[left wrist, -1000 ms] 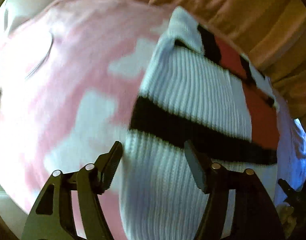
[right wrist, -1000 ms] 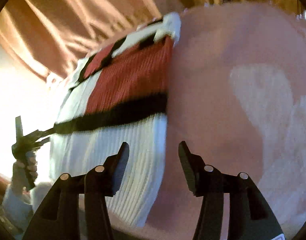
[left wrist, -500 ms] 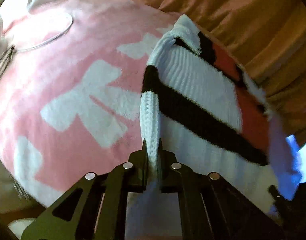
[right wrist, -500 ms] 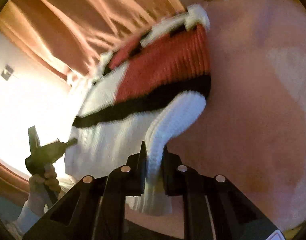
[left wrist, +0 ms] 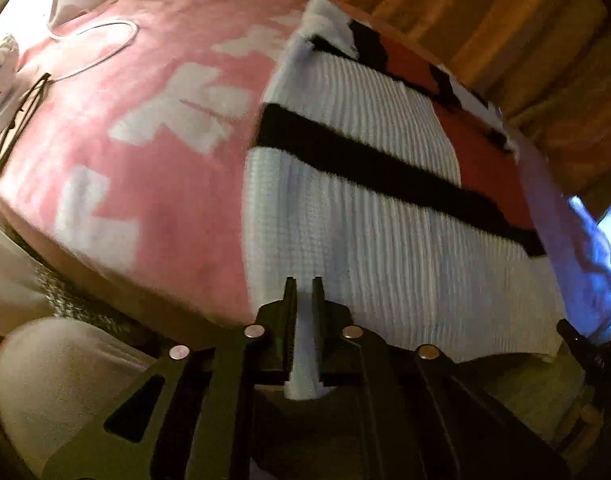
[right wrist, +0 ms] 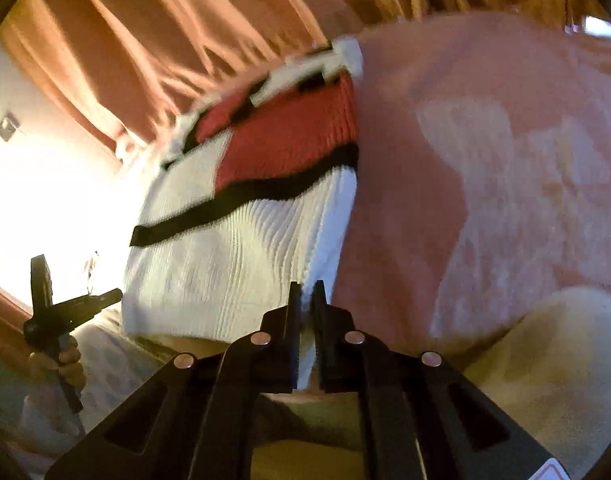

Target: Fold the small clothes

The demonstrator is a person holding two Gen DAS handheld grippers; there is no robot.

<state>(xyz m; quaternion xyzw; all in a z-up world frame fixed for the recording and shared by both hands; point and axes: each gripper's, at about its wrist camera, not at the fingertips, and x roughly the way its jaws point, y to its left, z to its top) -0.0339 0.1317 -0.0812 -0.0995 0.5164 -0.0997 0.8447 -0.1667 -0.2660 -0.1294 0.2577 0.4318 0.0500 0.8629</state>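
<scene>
A pink fleece blanket w/ white blotch pattern (left wrist: 157, 184) is spread over the bed and fills most of both views; rust-orange pleated curtains (right wrist: 153, 40) hang behind it from 10 to 2 o'clock. The white ribbed knit garment w/ black stripe and red panel (left wrist: 385, 248) is laid flat on the blanket, running from 6 o'clock up toward 1 o'clock in the left wrist view and from 6 toward 11 o'clock in the right wrist view. Its near hem is pinched at two corners. The left gripper (left wrist: 304, 300) has white knit between its pads, but its jaws are opening a little, so that grip is judged to be loosening. The right gripper (right wrist: 306, 300) is clamped tight on the hem at the other corner; the left tool and the person's hand (right wrist: 57, 360) are seen at 8 o'clock there. Black-framed glasses (left wrist: 21, 120) and a thin white cable loop (left wrist: 101, 48) lie on the blanket at 9–10 o'clock, well apart from the garment. Risks, as judged: the left corner could slip out as the jaws ease, leaving the hem uneven and the fold skewed; uneven pull btwn the two corners could drag the knit and bunch the blanket; a wide sweep to the left could catch the glasses or cable.
</scene>
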